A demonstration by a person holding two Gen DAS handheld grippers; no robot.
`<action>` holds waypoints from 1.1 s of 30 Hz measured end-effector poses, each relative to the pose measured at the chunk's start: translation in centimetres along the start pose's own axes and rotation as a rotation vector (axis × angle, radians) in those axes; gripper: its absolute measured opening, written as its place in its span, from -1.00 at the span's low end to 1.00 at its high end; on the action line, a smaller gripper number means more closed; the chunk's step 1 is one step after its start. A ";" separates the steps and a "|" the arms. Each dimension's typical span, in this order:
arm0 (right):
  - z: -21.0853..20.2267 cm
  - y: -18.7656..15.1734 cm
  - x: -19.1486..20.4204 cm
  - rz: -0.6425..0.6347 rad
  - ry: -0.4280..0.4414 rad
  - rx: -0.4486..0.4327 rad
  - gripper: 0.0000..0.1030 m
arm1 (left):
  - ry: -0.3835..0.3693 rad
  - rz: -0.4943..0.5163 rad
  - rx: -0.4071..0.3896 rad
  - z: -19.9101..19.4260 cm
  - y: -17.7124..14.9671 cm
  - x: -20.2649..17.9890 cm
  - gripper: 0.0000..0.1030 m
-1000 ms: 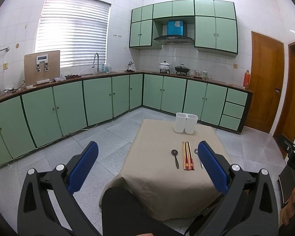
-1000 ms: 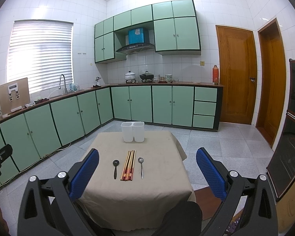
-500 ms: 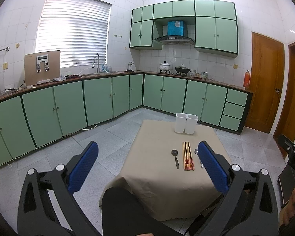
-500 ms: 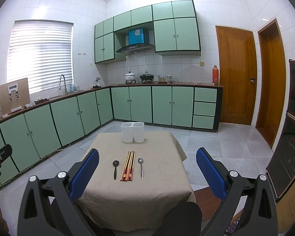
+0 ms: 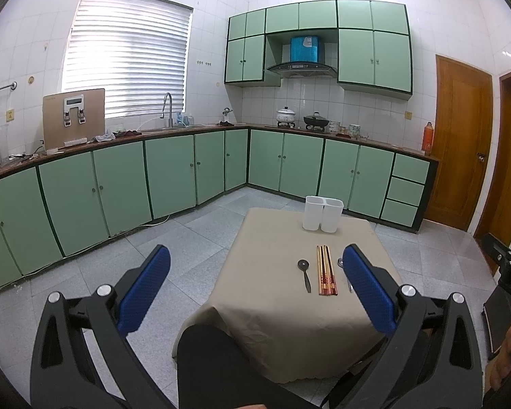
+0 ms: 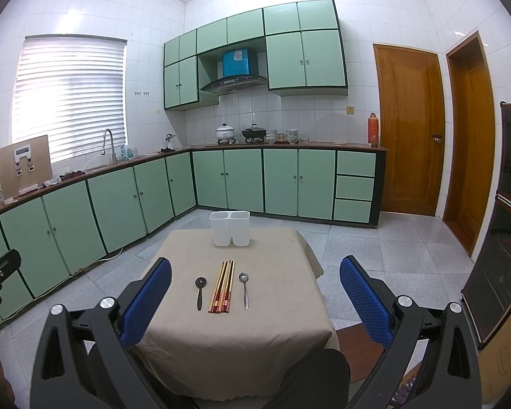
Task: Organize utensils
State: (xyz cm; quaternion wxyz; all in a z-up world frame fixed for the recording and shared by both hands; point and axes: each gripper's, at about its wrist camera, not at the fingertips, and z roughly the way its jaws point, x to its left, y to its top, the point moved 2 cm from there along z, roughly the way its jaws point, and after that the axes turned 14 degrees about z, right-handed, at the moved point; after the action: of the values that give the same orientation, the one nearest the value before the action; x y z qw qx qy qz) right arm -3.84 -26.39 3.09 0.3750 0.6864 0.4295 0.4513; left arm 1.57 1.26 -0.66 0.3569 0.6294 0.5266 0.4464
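On a small table covered with a beige cloth (image 6: pixel 242 334) lie a black spoon (image 6: pixel 200 289), a bundle of several wooden chopsticks (image 6: pixel 223 286) and a metal spoon (image 6: pixel 244 288), side by side. Behind them stands a white two-compartment holder (image 6: pixel 230 227). The left wrist view shows the same black spoon (image 5: pixel 304 274), chopsticks (image 5: pixel 326 270) and holder (image 5: pixel 323 213); its right finger hides most of the metal spoon (image 5: pixel 340 263). My left gripper (image 5: pixel 255 284) and right gripper (image 6: pixel 255 289) are both open, held short of the table, with nothing between their fingers.
Green base cabinets (image 6: pixel 228 179) run along the left and back walls under a counter with a sink, pots and a red flask. Two wooden doors (image 6: pixel 405 129) stand at the right. A dark knee (image 5: pixel 214 351) is at the table's near edge. A glass-fronted cabinet (image 6: pixel 504 238) is at right.
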 end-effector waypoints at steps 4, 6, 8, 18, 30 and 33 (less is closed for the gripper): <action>0.0 -0.1 0.0 0.001 0.001 0.000 0.88 | 0.000 0.000 0.001 0.0 -0.1 0.0 0.91; 0.0 -0.1 0.0 0.001 0.001 0.001 0.88 | 0.000 0.000 0.002 -0.1 -0.2 0.0 0.91; -0.1 -0.2 0.2 -0.002 0.002 0.001 0.88 | -0.002 -0.001 0.003 0.1 0.2 0.0 0.90; -0.2 -0.4 0.3 -0.002 0.000 0.001 0.88 | -0.001 -0.002 0.005 0.0 0.4 0.2 0.90; 2.9 -1.3 0.8 -0.014 -0.002 0.058 0.88 | -0.012 0.018 0.055 2.5 0.0 0.3 0.90; 5.3 -2.0 0.6 -0.028 -0.015 0.088 0.88 | -0.023 0.034 0.104 5.2 -0.6 0.0 0.90</action>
State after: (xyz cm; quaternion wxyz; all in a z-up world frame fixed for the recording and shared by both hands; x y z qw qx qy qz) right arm 0.83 -25.78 -0.18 0.3538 0.6995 0.4559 0.4216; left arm 6.22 1.47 -2.96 0.3221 0.6611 0.5339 0.4173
